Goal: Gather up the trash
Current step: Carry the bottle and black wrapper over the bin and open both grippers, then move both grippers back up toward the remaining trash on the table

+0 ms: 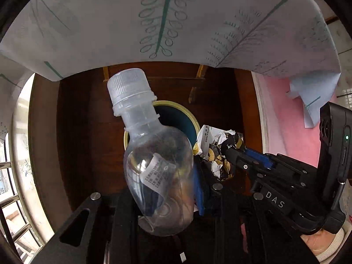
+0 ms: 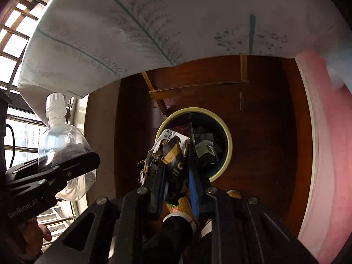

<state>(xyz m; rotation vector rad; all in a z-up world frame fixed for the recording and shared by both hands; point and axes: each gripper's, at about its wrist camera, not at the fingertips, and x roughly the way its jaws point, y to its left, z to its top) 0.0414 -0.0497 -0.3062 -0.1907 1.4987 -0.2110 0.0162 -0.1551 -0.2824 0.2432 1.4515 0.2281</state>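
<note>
got the left gripper clamped on the plastic bottle and right gripper squeezing a crumpled wrapper over the bin, which already holds some trash, so both drops left

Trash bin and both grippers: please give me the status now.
Left gripper shut on clear bottle. Right gripper shut on crumpled wrapper, above trash bin. Bin already holds some trash; mouth unobstructed.
</note>
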